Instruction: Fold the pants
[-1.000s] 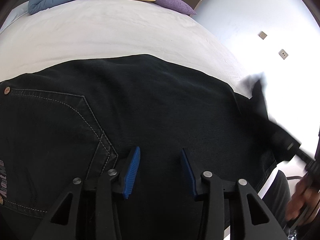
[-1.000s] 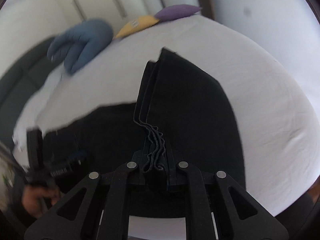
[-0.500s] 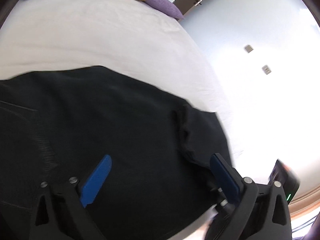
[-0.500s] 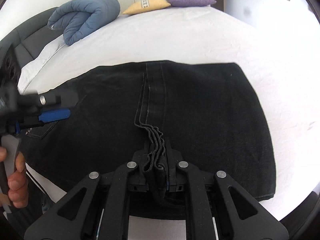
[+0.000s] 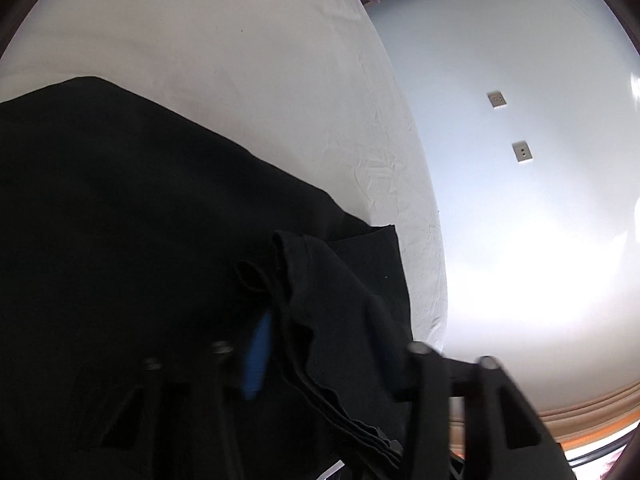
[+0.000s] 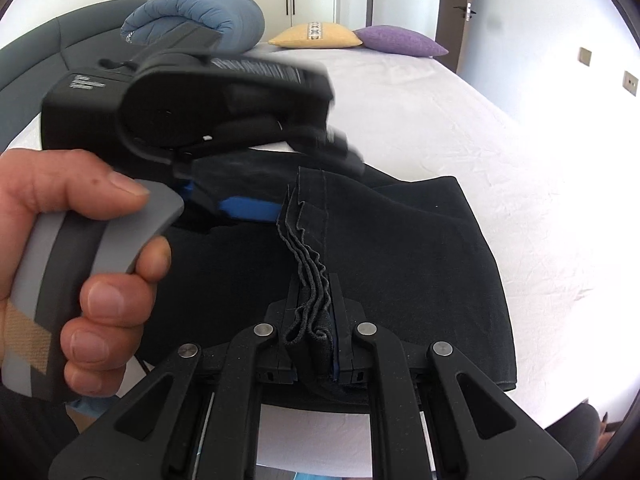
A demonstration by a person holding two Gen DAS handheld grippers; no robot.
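The right gripper was pinched tight on a stack of hem edges of the black pants, the wavy layers bunched between its pads so that the pads themselves were mostly hidden. Just above and to the left, the left gripper reached in from the side, its jaws closing with the same stack of cloth edges between them; motion blur smeared its body, and only one blue pad showed clearly. From its own camera the cloth draped over the far finger and hid that pad, so I could not tell whether the pads already pressed the fabric. A hand gripped its grey handle, cut off at the frame's edge.

White lettering on the blurred gripper body could not be read, nor a small mark on its side.

The pants lay folded into a broad dark slab near the front edge of the white bed, seams faintly visible. Beyond sat a blue rolled duvet, a yellow cushion and a purple cushion.
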